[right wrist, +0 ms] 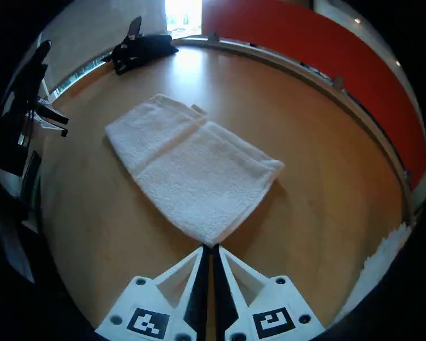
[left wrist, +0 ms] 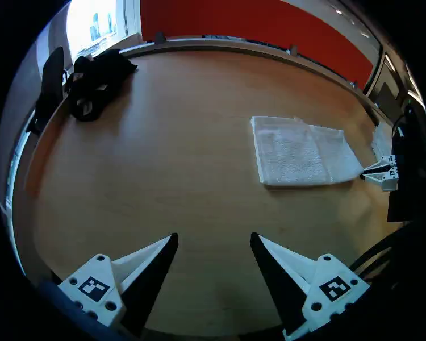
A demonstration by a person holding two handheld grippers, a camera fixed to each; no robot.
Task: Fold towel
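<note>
Down low in the left gripper view: left claw (left wrist: pixel 213 237) open wide, holding nothing, over the bare wooden counter (left wrist: pixel 173 170). Farther off to the right, white towel (left wrist: pixel 301 150) lying flat, already folded over, with the right claw (left wrist: pixel 365 171) just at its corner. Well apart from the towel, so a long reach to help. Might get there too late and leave the fold crooked.

Over in the right gripper view: right claw (right wrist: pixel 211 249) narrow, almost closed, tips right at the pointed corner of the towel (right wrist: pixel 190 165). Hard to tell if pinching any cloth. Could grab just the top layer and pull the fold open. Could slip off the thin corner. Could drag the whole towel across the smooth counter (right wrist: pixel 304 170) with no second claw pinning it down.
</note>
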